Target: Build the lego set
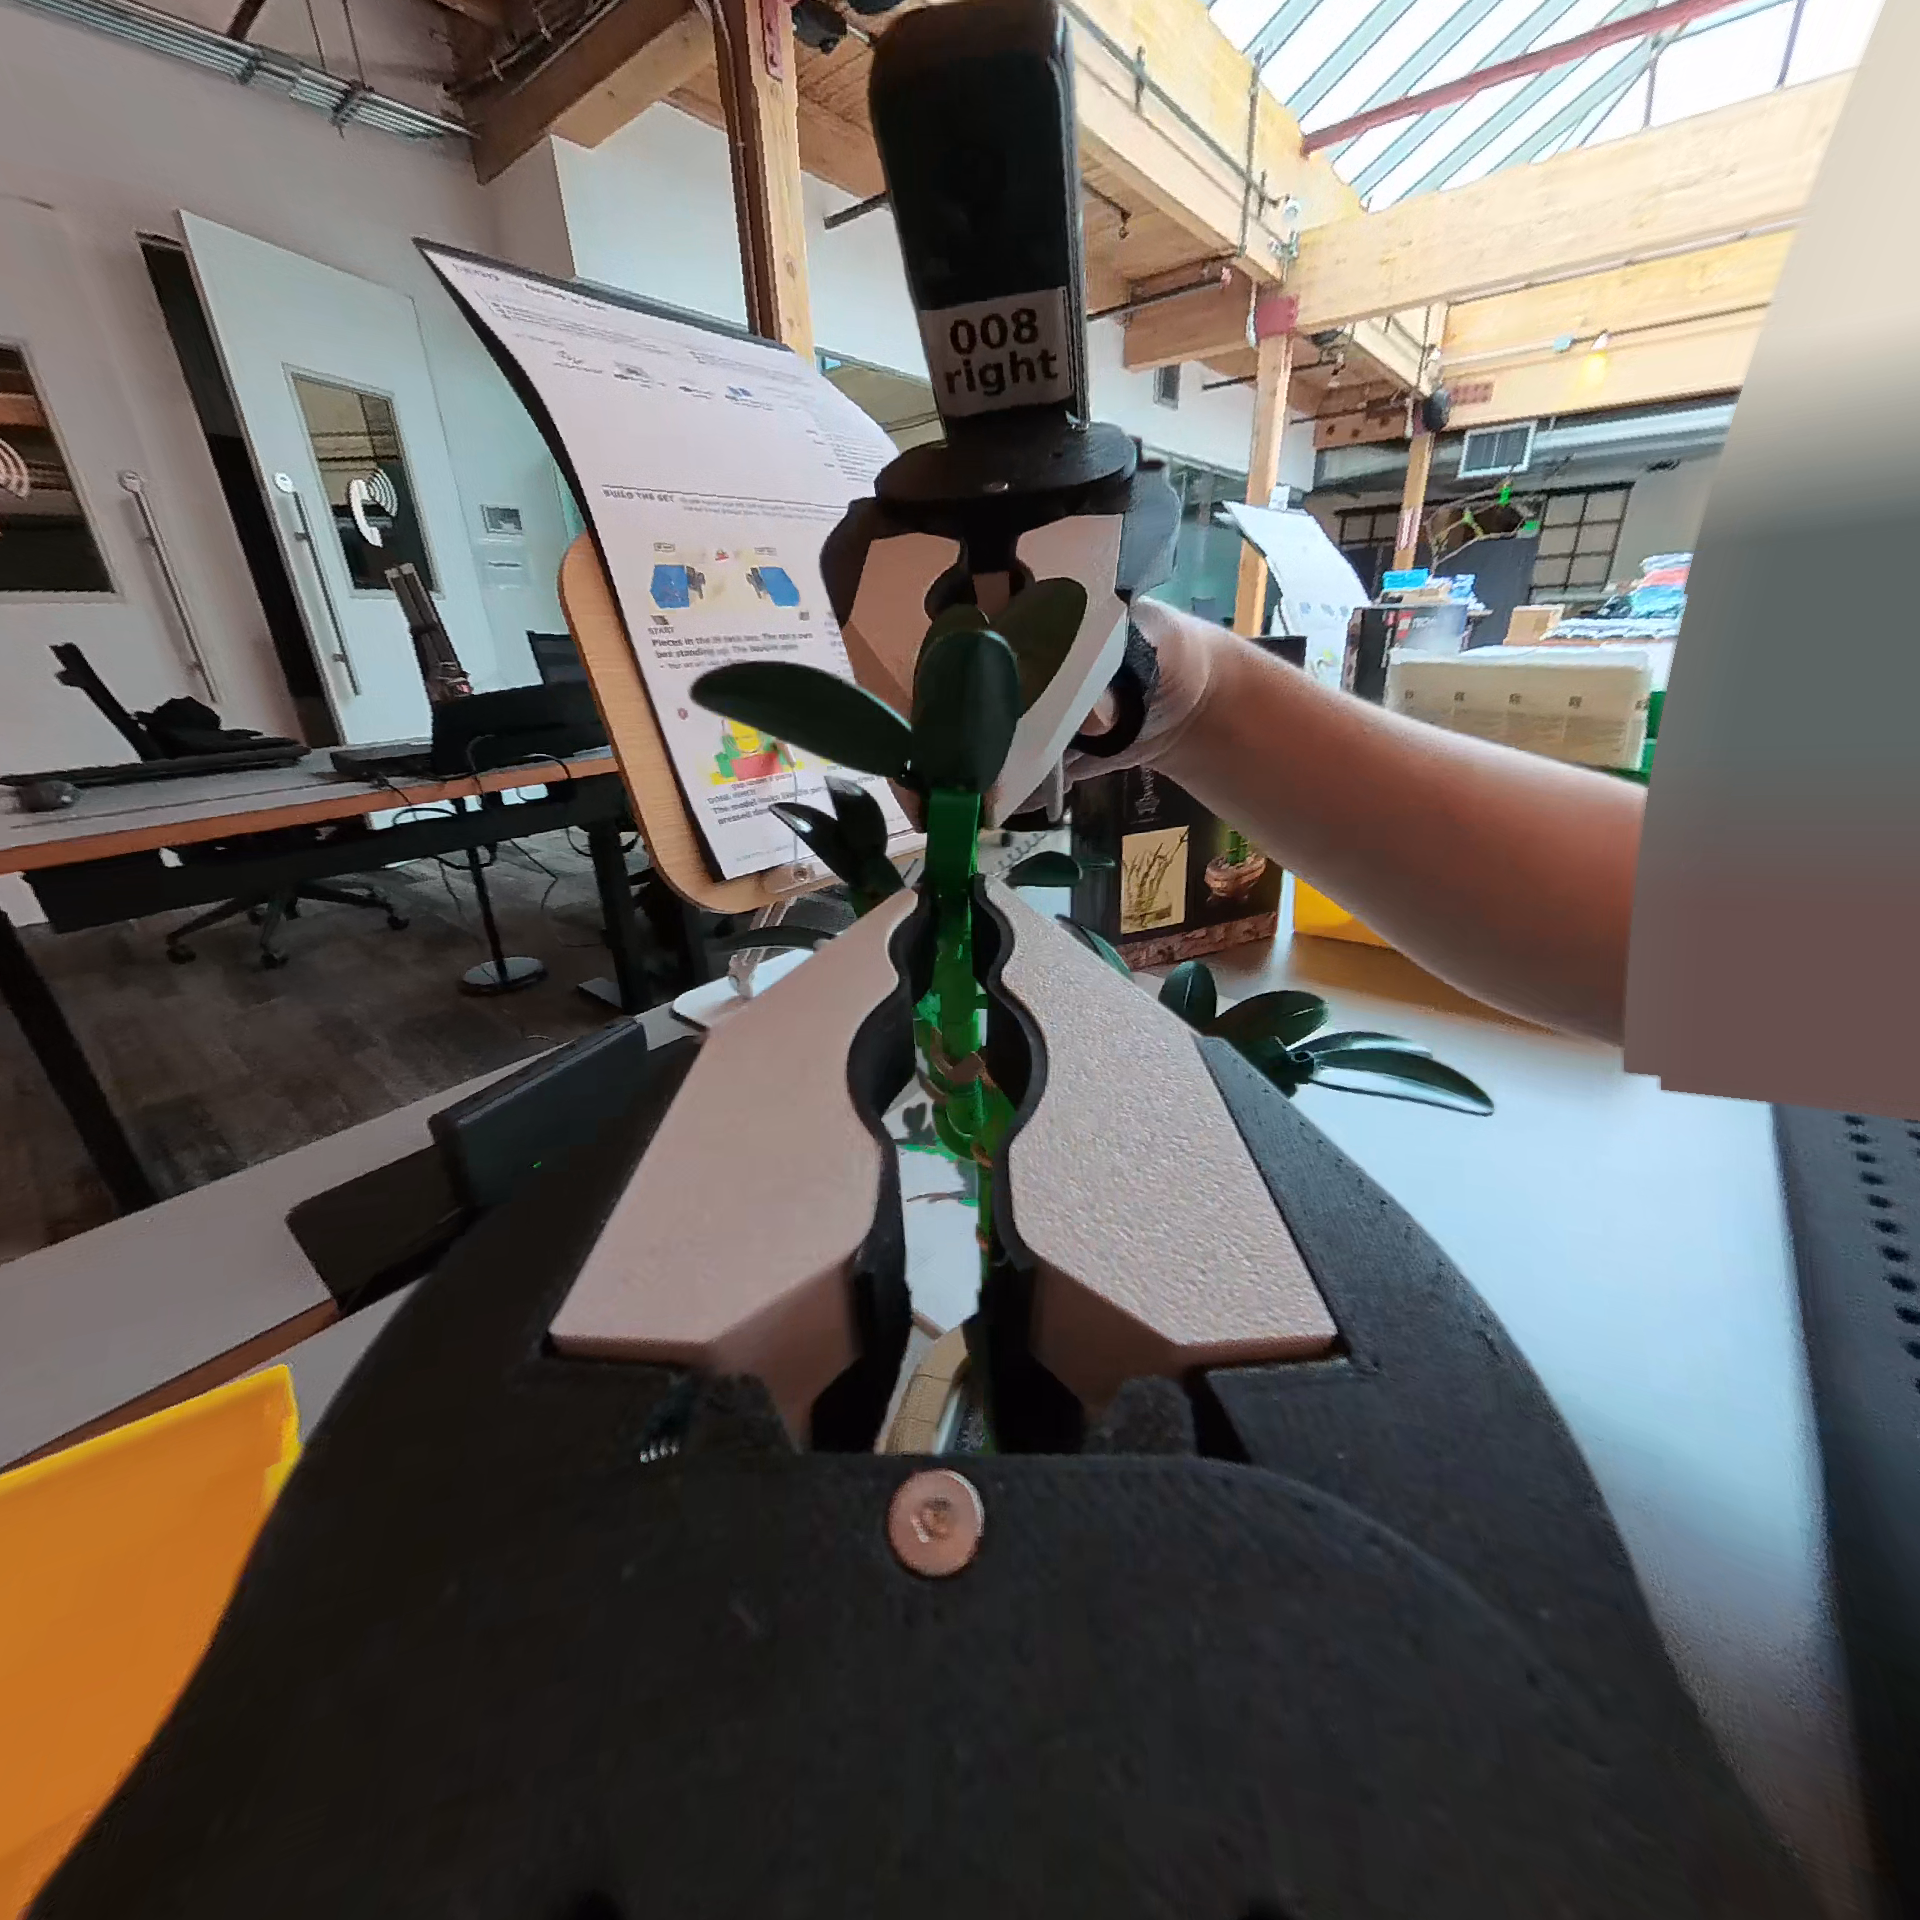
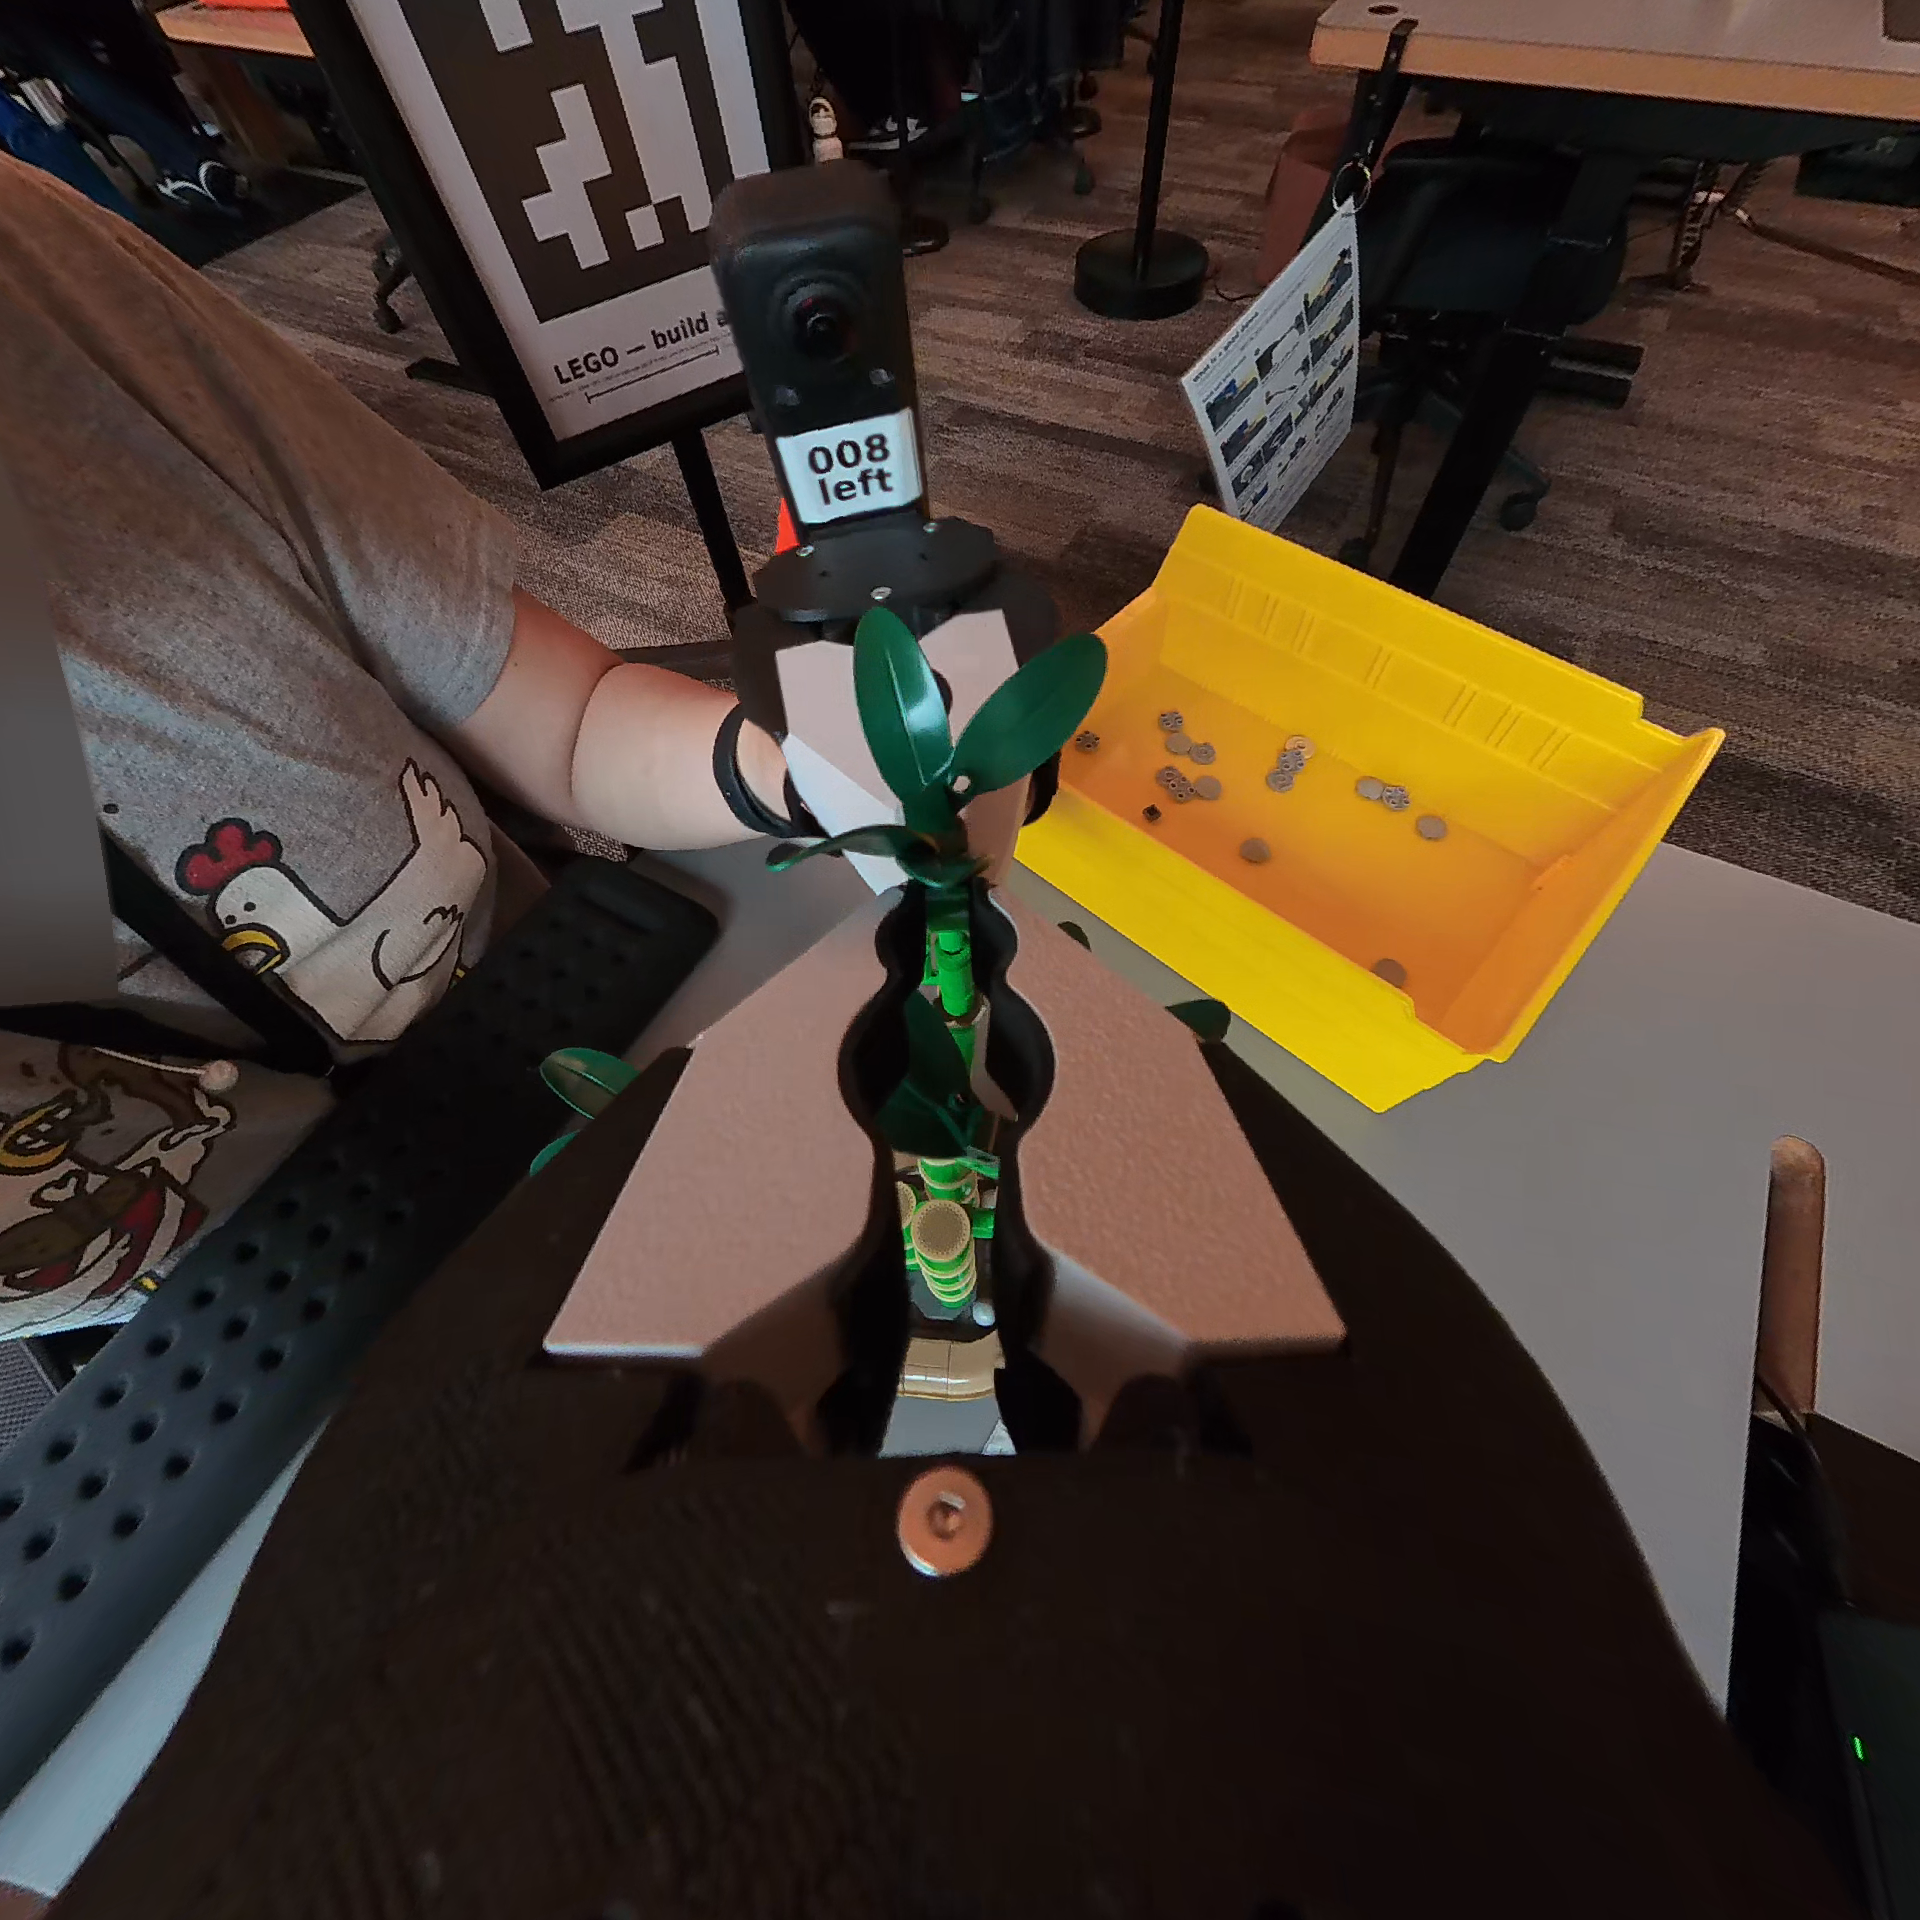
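A Lego plant has a bright green stalk (image 1: 951, 977) topped with dark green leaves (image 1: 966, 707). My left gripper (image 1: 951, 904) is shut on the stalk. My right gripper (image 1: 982, 800) comes in from the far side and closes just under the leaves. In the right wrist view my right gripper (image 2: 940, 904) is shut on the same stalk (image 2: 951, 966), with the leaves (image 2: 1023, 712) above it and my left gripper (image 2: 904, 862) opposite. Between the fingers I see short bamboo stacks (image 2: 940, 1236) and a tan base (image 2: 940, 1377) below.
A yellow bin (image 2: 1195, 987) with several small grey round pieces (image 2: 1288, 769) sits on the white table (image 2: 1558, 1195). An instruction sheet (image 1: 707, 520) stands on a stand behind. The set's box (image 1: 1174, 873) and loose dark leaves (image 1: 1351, 1060) lie to the right. Another yellow bin (image 1: 104, 1558) is low left. My two grippers' fingertips are within a few centimetres of each other.
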Demonstrator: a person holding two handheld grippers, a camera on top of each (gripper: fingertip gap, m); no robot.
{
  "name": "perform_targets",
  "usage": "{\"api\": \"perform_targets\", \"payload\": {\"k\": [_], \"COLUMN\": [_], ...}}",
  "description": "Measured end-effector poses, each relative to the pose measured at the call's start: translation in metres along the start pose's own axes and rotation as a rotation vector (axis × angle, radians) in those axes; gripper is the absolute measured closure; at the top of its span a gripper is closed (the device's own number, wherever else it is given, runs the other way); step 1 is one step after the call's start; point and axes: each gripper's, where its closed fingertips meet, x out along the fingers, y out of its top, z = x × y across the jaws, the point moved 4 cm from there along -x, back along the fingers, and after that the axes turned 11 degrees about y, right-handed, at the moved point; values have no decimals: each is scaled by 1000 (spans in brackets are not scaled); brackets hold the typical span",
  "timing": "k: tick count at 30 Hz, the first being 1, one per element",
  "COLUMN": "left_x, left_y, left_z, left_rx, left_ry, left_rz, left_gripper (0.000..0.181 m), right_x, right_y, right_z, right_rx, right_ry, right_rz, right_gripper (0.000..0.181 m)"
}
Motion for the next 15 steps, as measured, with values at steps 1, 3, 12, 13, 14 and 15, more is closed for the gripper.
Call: {"api": "perform_targets", "payload": {"k": [1,3,12,13,14,15], "left_x": [0,2,3,4,5,5], "left_y": [0,-2,-3,-3,-3,-3], "left_z": [0,1,1,1,1,1], "left_rx": [13,19,5,8,8,7], "left_ry": [5,5,-9,-6,-7,-8], "left_rz": [-3,-14,-29,-29,-30,-32], "left_gripper": [178,177,179,179,179,179], "right_x": [0,0,-1,-1,-2,-3], "right_y": [0,0,-2,-2,-2,-3], "right_z": [0,0,1,1,0,0], "right_rx": [1,3,2,-3,-8,-14], "right_ry": [-2,3,10,2,-1,-7], "right_rz": [1,10,33,29,21,10], "right_gripper": [174,174,175,175,175,175]}}
